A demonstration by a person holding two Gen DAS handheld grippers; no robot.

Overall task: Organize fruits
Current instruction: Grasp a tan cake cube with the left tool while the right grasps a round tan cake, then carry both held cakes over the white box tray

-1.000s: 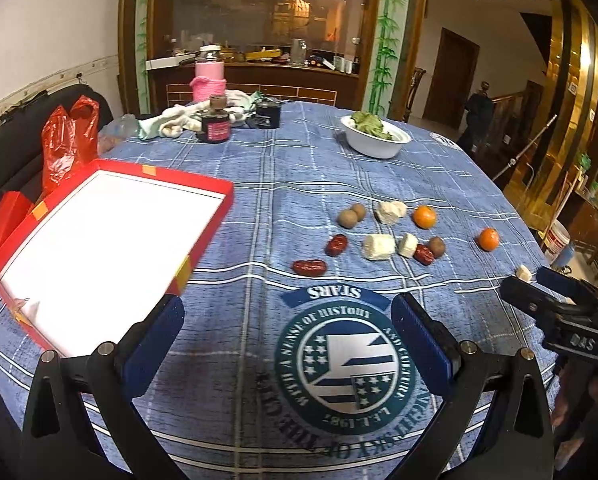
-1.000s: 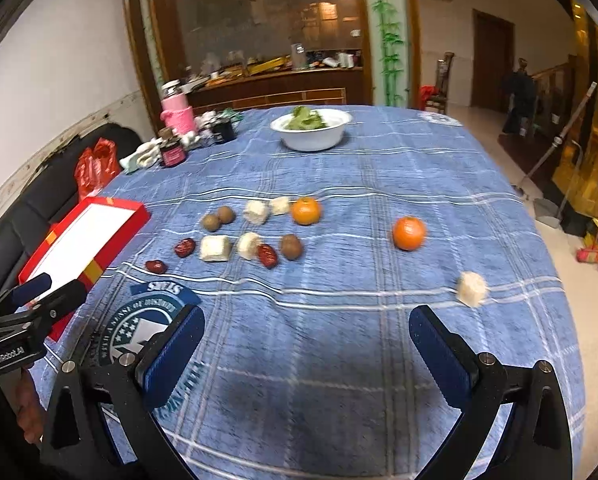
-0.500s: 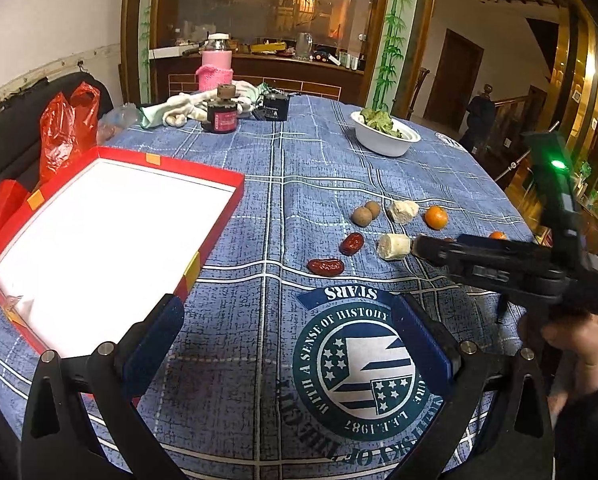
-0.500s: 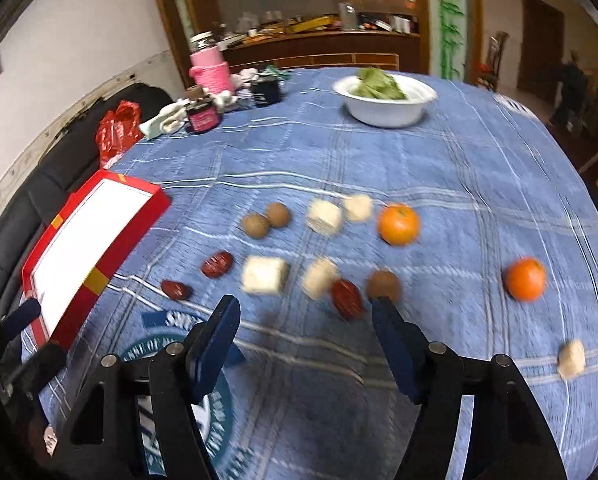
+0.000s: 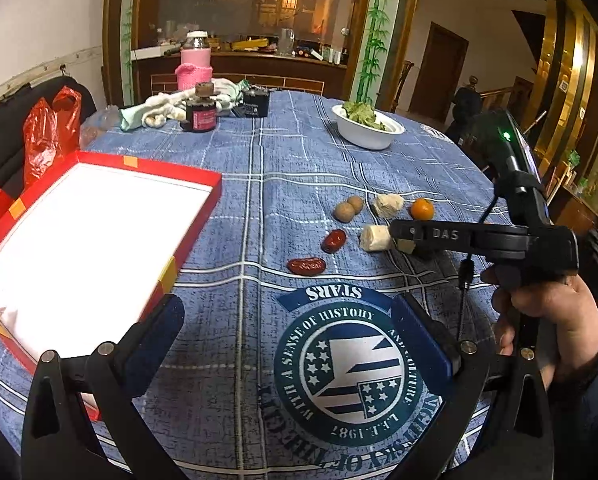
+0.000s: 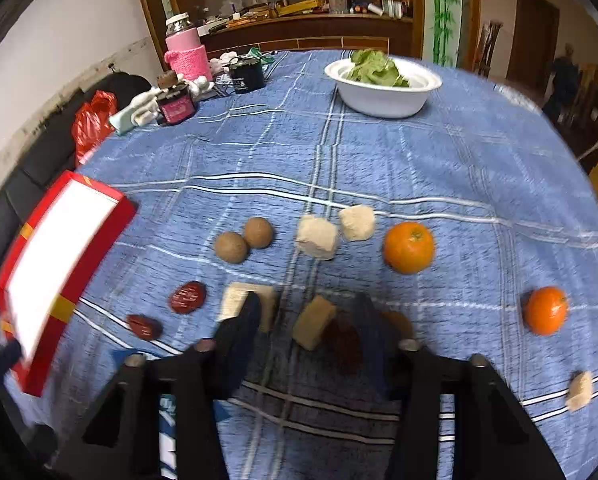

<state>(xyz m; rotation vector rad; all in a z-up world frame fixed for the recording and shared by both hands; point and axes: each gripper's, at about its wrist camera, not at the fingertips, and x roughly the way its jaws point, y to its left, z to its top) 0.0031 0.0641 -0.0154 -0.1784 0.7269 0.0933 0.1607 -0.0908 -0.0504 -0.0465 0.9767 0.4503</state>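
Fruits lie in a loose group on the blue tablecloth: two oranges (image 6: 409, 246) (image 6: 546, 310), two brown round fruits (image 6: 230, 247), two red dates (image 6: 187, 297) and several beige cubes (image 6: 317, 236). My right gripper (image 6: 307, 308) is low over the near row with its jaws closing. A beige cube (image 6: 313, 322) and a dark red date (image 6: 343, 340) sit between the fingers; the left pad stands clear of the cube. A brown fruit (image 6: 399, 322) peeks out beside the right finger. My left gripper (image 5: 287, 312) hangs open over the printed emblem, holding nothing.
A red box (image 5: 171, 168) with a white inside lies at the left. A white bowl of greens (image 6: 383, 92) stands at the back, with a pink-sleeved jar (image 6: 187, 52), dark jars and cloths at the back left. A red bag (image 5: 51, 132) sits on a chair.
My right gripper has swung in from the right and dropped over the near row of fruits, its jaws narrowing from wide around the cube and date. The left gripper has stayed put.
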